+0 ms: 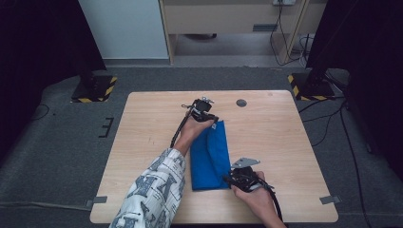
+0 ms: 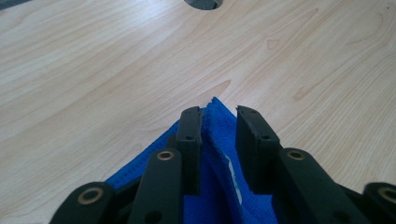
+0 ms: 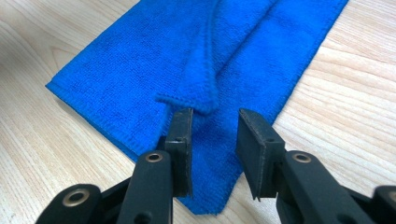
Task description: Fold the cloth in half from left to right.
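Note:
A blue cloth (image 1: pixel 209 156), folded into a long strip, lies on the wooden table (image 1: pixel 152 118) and runs from the middle toward the near edge. My left gripper (image 1: pixel 212 121) is at its far end. In the left gripper view the jaws (image 2: pixel 218 114) stand apart, with the cloth's corner (image 2: pixel 219 135) lying loose between them. My right gripper (image 1: pixel 228 179) is at the near end. In the right gripper view the jaws (image 3: pixel 215 116) are open over the cloth (image 3: pixel 187 46), and a raised folded edge (image 3: pixel 196 95) lies just past the tips.
A round grommet hole (image 1: pixel 241 102) sits in the table's far middle, beyond the left gripper. Tape tabs (image 1: pixel 329 199) mark the table's front corners. Two stand bases with yellow-black stripes (image 1: pixel 92 88) rest on the floor behind the table.

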The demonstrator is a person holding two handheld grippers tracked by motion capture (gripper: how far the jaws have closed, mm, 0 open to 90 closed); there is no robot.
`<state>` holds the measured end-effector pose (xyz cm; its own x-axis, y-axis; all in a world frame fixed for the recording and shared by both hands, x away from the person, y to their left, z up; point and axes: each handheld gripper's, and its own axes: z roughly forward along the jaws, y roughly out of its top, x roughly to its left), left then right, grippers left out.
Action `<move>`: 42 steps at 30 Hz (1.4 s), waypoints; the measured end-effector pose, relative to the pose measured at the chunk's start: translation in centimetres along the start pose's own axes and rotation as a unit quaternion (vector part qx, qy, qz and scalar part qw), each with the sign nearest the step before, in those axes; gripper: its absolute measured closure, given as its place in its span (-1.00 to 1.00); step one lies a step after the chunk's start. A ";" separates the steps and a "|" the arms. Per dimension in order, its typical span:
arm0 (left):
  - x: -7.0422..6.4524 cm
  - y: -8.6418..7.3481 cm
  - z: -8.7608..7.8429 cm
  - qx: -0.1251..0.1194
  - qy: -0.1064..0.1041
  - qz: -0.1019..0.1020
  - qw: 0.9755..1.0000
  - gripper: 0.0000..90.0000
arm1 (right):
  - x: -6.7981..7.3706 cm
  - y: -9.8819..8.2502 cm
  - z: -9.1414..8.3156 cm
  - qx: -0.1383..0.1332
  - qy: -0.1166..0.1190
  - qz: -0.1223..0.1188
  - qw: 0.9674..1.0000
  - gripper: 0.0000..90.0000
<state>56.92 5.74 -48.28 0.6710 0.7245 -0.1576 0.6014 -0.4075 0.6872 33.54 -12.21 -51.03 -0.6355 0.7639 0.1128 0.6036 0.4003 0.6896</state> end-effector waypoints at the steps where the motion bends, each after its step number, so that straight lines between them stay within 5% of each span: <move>1: -0.1 0.0 0.1 -0.001 -0.001 0.001 1.000 0.58 | -0.1 0.0 -0.1 0.000 0.001 -0.002 1.000 0.46; 11: -0.4 -0.2 0.8 0.016 0.001 0.011 1.000 0.71 | 0.1 0.3 -0.3 -0.005 0.003 -0.005 1.000 0.47; 23: -0.3 -0.1 0.4 0.017 -0.003 0.013 1.000 0.99 | 3.1 2.5 0.6 -0.023 0.026 -0.036 0.999 0.50; 37: -0.3 0.0 0.0 0.012 -0.002 0.012 1.000 0.99 | 4.9 2.8 2.0 -0.017 0.029 -0.052 0.998 0.13; 42: -0.4 0.0 0.0 0.011 -0.005 0.013 1.000 1.00 | 4.8 2.5 2.5 -0.001 0.013 -0.067 0.998 0.38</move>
<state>56.69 5.45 -48.24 0.6914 0.7073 -0.1474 0.5925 -0.4382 0.6760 33.21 -6.32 -50.54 -0.7223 0.6905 0.0387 0.5123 0.4966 0.7007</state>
